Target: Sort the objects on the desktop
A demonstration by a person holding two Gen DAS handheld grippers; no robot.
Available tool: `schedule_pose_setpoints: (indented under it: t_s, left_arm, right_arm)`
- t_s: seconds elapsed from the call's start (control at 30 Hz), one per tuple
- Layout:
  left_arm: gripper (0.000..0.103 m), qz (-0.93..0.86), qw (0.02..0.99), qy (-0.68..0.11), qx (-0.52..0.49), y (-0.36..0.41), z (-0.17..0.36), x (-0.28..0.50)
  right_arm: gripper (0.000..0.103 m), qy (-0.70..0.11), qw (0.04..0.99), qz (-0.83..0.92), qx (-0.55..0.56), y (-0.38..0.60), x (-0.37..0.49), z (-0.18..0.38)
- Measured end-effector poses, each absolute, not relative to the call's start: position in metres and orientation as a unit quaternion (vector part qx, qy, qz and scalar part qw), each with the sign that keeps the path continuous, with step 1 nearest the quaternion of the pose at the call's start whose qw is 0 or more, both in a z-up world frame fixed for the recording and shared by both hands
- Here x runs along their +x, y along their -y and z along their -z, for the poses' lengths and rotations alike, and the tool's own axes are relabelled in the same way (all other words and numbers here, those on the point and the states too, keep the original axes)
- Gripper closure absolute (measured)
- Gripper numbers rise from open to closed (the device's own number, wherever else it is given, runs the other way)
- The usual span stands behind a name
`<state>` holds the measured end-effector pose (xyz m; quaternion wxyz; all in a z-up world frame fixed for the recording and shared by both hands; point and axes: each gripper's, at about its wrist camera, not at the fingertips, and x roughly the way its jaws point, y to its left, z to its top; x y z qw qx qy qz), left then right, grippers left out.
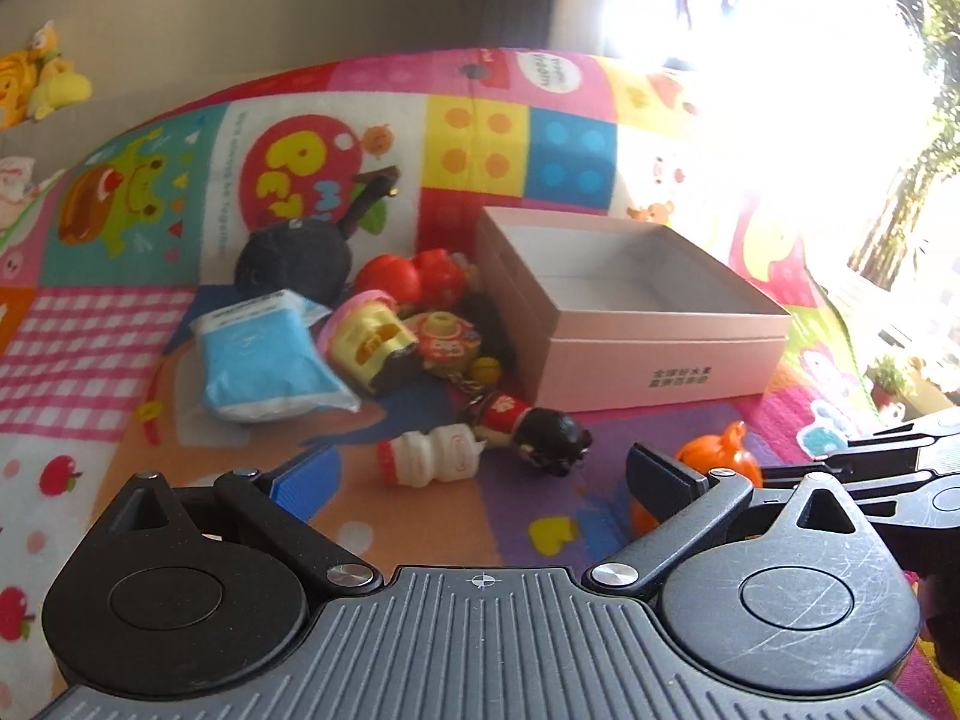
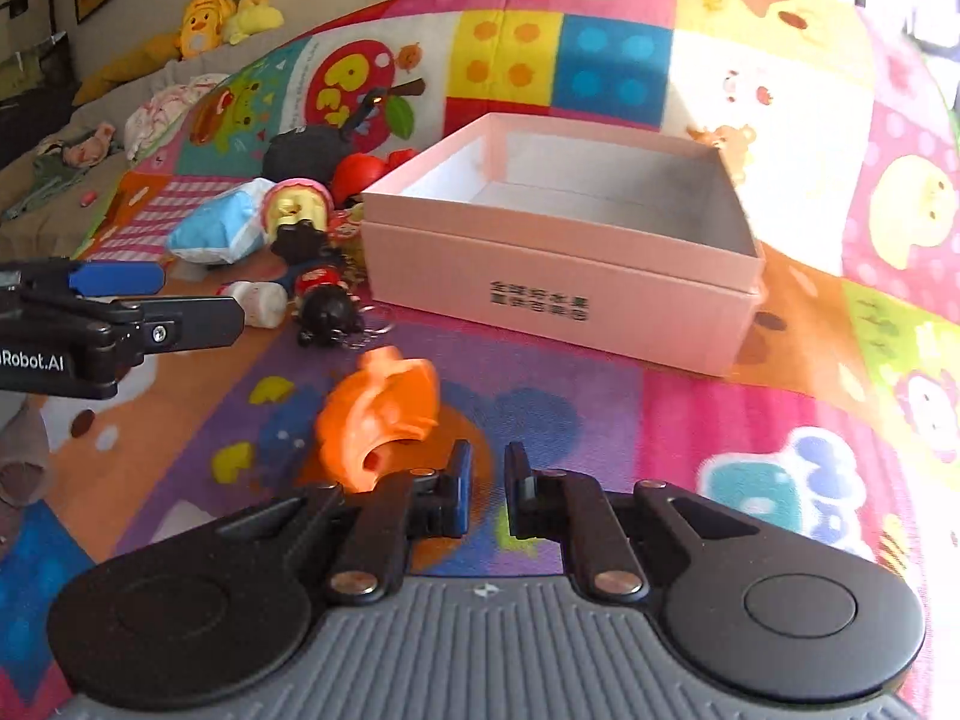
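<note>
On left gripper (image 2: pixel 198 300) "Robot.AI", fingers wide, right gripper (image 2: pixel 486 492) fingers narrow, pink box (image 2: pixel 558 276) printed.

We get blinding window glare washing out the left wrist view's upper right, soft motion blur over the toys, and fisheye bending the play mat (image 1: pixel 480 138) edges.

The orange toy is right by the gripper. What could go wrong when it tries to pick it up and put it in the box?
The orange toy lies just left of the right gripper, not between its nearly closed fingers, so a closing grip might nudge it away. It looks rounded and may slip. The left gripper hangs wide open close by, so the two could bump. The pink box is empty and light-looking; a knock could slide it.
</note>
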<state>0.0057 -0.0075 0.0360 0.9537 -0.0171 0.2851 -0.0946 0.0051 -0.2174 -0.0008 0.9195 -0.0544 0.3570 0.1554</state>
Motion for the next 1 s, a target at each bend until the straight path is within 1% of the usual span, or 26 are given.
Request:
schedule_pose_setpoints:
  t_s: [0.03, 0.1, 0.13, 0.17, 0.23, 0.3, 0.33, 0.37, 0.4, 0.43, 0.6, 0.67, 0.73, 0.77, 0.8, 0.83, 0.87, 1.0]
  left_arm:
    - [0.0, 0.105, 0.953, -0.284, -0.003, 0.015, -0.035, 0.011]
    - [0.0, 0.115, 0.95, -0.289, 0.014, 0.026, -0.03, 0.025]
    - [0.0, 0.119, 0.948, -0.295, 0.018, 0.03, -0.027, 0.033]
    - [0.0, 0.121, 0.947, -0.298, 0.021, 0.032, -0.025, 0.04]
    - [0.0, 0.125, 0.943, -0.307, 0.022, 0.034, -0.021, 0.054]
    - [0.0, 0.12, 0.941, -0.317, 0.021, 0.035, -0.017, 0.065]
    - [0.0, 0.118, 0.939, -0.321, 0.022, 0.036, -0.016, 0.068]
    - [0.004, 0.117, 0.938, -0.324, 0.025, 0.037, -0.014, 0.071]
    - [0.018, 0.117, 0.938, -0.326, 0.028, 0.038, -0.013, 0.071]
    - [0.025, 0.119, 0.936, -0.331, 0.03, 0.039, -0.013, 0.071]
    - [0.029, 0.122, 0.939, -0.32, 0.029, 0.044, -0.018, 0.05]
    - [0.029, 0.15, 0.936, -0.317, 0.02, 0.047, -0.024, 0.033]
    - [0.028, 0.192, 0.929, -0.316, 0.005, 0.049, -0.03, 0.012]
    - [0.023, 0.208, 0.927, -0.311, 0.001, 0.049, -0.033, 0.001]
    - [0.013, 0.218, 0.927, -0.306, -0.001, 0.049, -0.035, -0.01]
    - [0.009, 0.22, 0.927, -0.302, -0.002, 0.049, -0.036, -0.019]
    - [0.007, 0.219, 0.928, -0.3, -0.002, 0.049, -0.036, -0.027]
    - [0.007, 0.204, 0.928, -0.312, 0.011, 0.047, -0.026, -0.043]
  right_arm:
    - [0.091, -0.355, 0.922, -0.148, -0.047, 0.225, 0.002, 0.001]
    - [0.084, -0.36, 0.923, -0.139, -0.02, 0.24, -0.002, 0.002]
    - [0.073, -0.359, 0.924, -0.134, -0.007, 0.246, -0.004, 0.003]
    - [0.06, -0.357, 0.925, -0.129, 0.001, 0.25, -0.005, 0.004]
    - [0.046, -0.351, 0.928, -0.12, 0.013, 0.257, -0.009, 0.009]
    - [0.041, -0.342, 0.932, -0.121, 0.012, 0.256, -0.013, 0.011]
    - [0.034, -0.34, 0.932, -0.122, 0.007, 0.255, -0.014, 0.011]
    - [0.026, -0.339, 0.933, -0.122, 0.003, 0.252, -0.014, 0.011]
    - [0.023, -0.338, 0.933, -0.122, 0.0, 0.251, -0.013, 0.011]
    - [0.019, -0.339, 0.932, -0.125, 0.001, 0.25, -0.013, 0.011]
    - [0.013, -0.344, 0.931, -0.126, 0.013, 0.252, -0.01, 0.012]
    - [0.008, -0.343, 0.931, -0.124, 0.012, 0.252, -0.011, 0.012]
    - [0.006, -0.344, 0.931, -0.121, 0.011, 0.251, -0.01, 0.012]
    - [0.006, -0.345, 0.931, -0.121, 0.01, 0.251, -0.01, 0.012]
    - [0.006, -0.347, 0.93, -0.12, 0.009, 0.25, -0.009, 0.012]
    - [0.005, -0.348, 0.93, -0.119, 0.008, 0.25, -0.009, 0.012]
    - [0.004, -0.349, 0.93, -0.117, 0.006, 0.249, -0.008, 0.012]
    - [0.004, -0.346, 0.932, -0.109, -0.001, 0.248, -0.01, 0.011]
